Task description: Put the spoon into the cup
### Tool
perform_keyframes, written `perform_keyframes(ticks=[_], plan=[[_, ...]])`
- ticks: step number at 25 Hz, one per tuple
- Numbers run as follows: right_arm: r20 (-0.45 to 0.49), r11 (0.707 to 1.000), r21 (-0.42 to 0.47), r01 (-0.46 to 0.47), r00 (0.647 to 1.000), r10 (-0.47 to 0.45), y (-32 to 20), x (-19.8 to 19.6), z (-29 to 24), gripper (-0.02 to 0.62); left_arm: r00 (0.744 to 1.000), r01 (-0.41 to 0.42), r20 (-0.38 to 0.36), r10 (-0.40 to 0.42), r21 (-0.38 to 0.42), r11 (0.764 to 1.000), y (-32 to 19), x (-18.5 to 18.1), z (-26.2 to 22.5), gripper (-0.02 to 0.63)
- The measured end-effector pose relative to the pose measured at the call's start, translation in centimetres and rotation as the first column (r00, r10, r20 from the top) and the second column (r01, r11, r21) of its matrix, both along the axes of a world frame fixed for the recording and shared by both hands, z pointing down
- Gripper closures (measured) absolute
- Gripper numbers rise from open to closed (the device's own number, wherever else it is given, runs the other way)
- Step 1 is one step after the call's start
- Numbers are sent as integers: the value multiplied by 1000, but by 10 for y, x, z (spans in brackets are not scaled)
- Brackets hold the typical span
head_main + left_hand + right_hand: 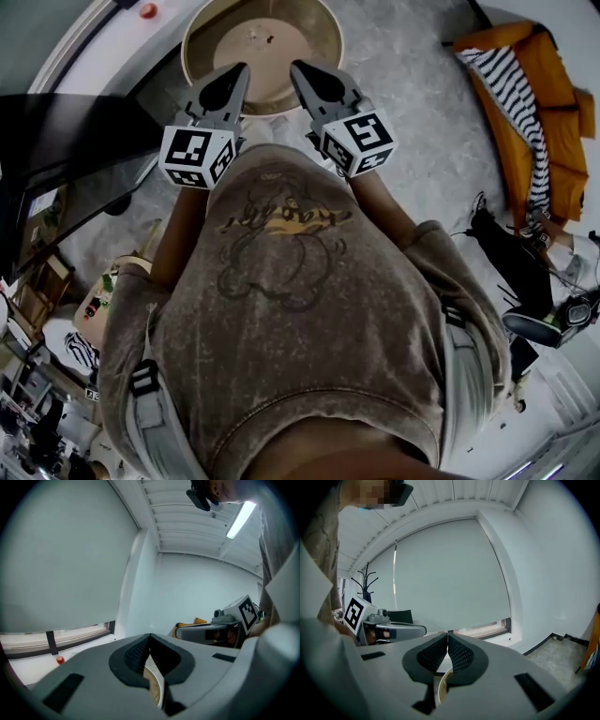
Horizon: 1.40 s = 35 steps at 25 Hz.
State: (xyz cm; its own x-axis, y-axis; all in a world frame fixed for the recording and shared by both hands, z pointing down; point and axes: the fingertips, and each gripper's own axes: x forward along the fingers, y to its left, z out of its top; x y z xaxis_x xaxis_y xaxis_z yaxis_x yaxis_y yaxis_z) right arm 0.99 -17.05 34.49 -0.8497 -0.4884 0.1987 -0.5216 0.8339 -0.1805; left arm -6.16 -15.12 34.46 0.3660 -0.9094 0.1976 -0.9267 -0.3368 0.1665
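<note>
1. Left gripper [240, 69]: held out level in front of the person's chest, above the near edge of the round tan table [272, 42]. In the left gripper view its two dark ribbed pads meet at the tip. The tongs are closed, with nothing between them.
2. Right gripper [296, 67]: held just beside the left one at the same height, and the two converge slightly toward the table. In the right gripper view its pads are pressed together and hold nothing.
3. Marker cubes: the left cube [199, 155] and the right cube [361, 139] sit at the rear of the grippers, close against the person's brown printed T-shirt [281, 281].
4. Spoon and cup: neither can be made out in any view. The visible part of the table top is bare.
5. Surroundings: an orange cloth with a striped garment [525, 94] lies on the grey floor to the right. A coat stand [365, 581] stands beside a large drawn blind [450, 573]. A strip light [240, 520] is mounted on the ceiling.
</note>
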Motion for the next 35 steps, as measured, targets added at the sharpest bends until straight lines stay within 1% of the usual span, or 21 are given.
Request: perform_keyframes(ticks=[7,12,25,35], plan=[[46,999,48,0,999,-3,11,7,-12,577,999,36,8,-37,18,999,8,-2,-3,591],[39,998,68,17,999,-20,13,7,-14,577,999,49,6,-49,19,999,9,-1,-4,591],[25,998,45,40,999,-41,18,7,-7,577,997,78,4,-78,20,997,13,-4,-3,591],[27,997,33,63,998,-64,19,0,-3,577,995,97,4,-97,1,995,13,-10,3,591]])
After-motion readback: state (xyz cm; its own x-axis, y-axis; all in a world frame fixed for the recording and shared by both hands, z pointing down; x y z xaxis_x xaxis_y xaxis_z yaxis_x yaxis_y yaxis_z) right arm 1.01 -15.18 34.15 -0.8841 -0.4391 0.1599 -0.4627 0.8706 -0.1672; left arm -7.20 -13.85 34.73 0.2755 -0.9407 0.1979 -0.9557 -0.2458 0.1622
